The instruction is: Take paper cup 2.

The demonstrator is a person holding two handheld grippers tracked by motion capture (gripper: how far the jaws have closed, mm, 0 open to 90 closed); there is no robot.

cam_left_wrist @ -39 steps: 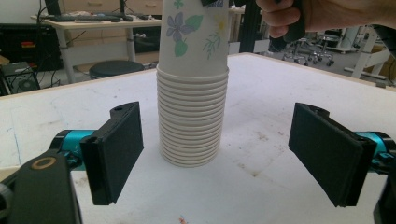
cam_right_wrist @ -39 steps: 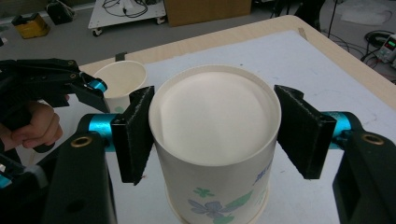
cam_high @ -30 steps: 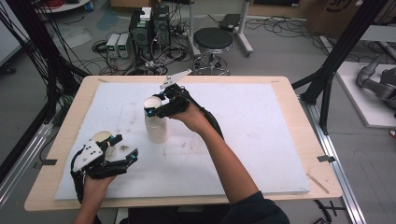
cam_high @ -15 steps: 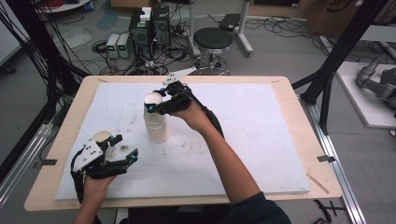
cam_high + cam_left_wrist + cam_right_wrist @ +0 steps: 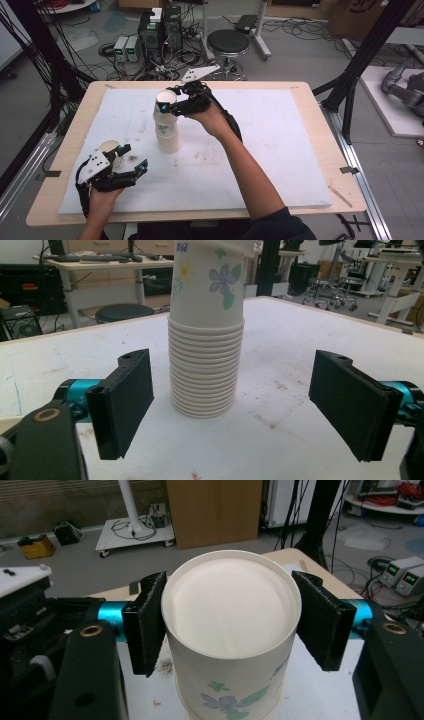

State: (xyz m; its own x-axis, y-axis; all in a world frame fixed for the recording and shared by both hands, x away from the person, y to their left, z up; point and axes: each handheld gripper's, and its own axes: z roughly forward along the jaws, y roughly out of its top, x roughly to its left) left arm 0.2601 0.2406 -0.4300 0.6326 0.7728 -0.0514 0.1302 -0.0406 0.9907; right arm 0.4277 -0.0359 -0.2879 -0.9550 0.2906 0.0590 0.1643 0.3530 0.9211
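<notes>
Both right gripper point(image 5: 227, 625) jaws clamp top cup point(image 5: 230, 630), base hidden; left gripper point(image 5: 245, 405) agape

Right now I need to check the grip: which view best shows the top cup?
The right gripper view: the top cup sits upside down between the right tool pads. The left gripper view shows its flowered wall above the stack; the high view shows it small.

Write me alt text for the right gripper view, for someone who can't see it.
An upside-down white paper cup with a flower print sits clamped between the two black padded jaws of the right claw, its round base facing the camera. Behind it are a brown cardboard box and a grey floor with cables.
</notes>
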